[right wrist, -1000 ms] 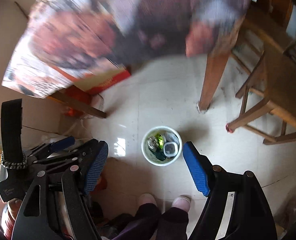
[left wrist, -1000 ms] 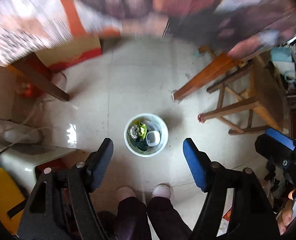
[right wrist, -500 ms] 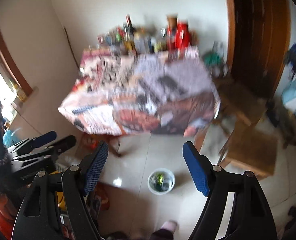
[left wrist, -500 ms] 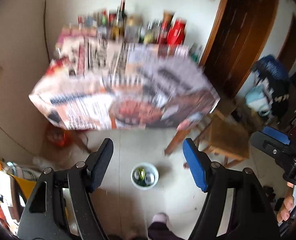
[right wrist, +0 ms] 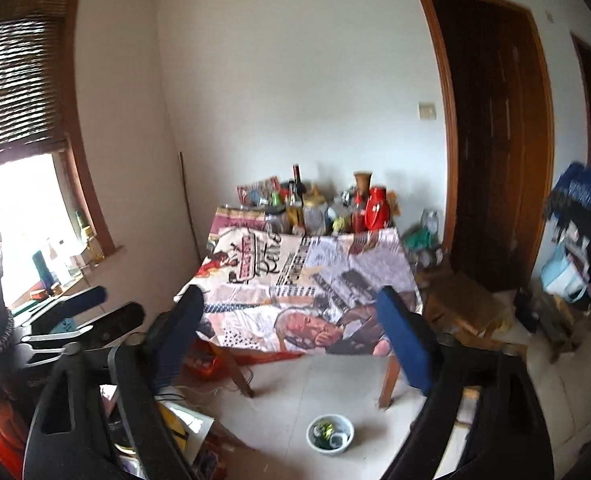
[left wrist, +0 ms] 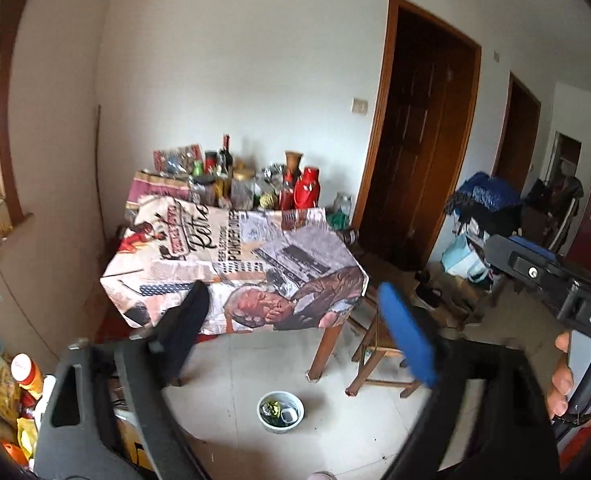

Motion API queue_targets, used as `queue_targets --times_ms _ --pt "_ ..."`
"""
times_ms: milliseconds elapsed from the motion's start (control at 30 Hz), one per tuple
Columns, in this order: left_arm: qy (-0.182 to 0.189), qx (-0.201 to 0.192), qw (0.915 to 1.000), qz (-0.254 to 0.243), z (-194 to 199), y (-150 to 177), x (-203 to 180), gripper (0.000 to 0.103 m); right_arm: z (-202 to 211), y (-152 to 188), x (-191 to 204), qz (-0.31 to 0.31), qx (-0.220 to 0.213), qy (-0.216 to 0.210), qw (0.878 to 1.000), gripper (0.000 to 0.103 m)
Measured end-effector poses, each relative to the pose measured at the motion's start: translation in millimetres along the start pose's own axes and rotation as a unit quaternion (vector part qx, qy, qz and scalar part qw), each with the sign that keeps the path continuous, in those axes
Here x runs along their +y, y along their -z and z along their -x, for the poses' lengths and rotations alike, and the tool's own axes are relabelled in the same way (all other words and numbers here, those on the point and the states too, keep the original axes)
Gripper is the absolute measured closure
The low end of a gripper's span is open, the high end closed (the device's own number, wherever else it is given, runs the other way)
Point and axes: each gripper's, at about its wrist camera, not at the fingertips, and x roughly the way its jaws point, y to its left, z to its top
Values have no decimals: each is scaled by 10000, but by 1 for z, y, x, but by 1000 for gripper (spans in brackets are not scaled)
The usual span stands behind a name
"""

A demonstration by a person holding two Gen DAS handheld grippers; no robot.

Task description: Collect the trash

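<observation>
- While scraps fill the white bin [left wrist: 280, 412] on the near floor, the left gripper [left wrist: 301, 330] and right gripper [right wrist: 299, 332], just widened, gape empty.
- The far table [left wrist: 231, 248] shows no loose trash, so the job appears nearly done.

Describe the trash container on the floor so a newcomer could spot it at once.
Find the table draped in a printed newspaper-style cloth against the white wall. On the pale tiled floor in front of it, near its front wooden leg, stands a small round white bucket. It alone sits in the open, with green scraps and a small container inside.
</observation>
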Motion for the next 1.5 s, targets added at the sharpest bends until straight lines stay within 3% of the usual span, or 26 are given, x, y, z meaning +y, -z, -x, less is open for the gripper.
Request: queue_targets --times_ms 100,300,667,1400,1500 --pt "2 -104 9999 6 29 6 5 7 16 5 10 105 -106 72 9999 0" --pt "-34 -216 9998 -15 57 15 7 7 33 11 21 213 -65 202 9995 0" --pt "-64 -234 9997 -96 70 22 2 7 53 18 26 218 -83 127 9996 0" --pt "-12 -178 9996 -202 59 21 -10 7 56 16 18 192 36 129 9997 0" --pt "-51 -178 9996 -197 58 21 -10 2 56 15 17 193 58 131 9997 0"
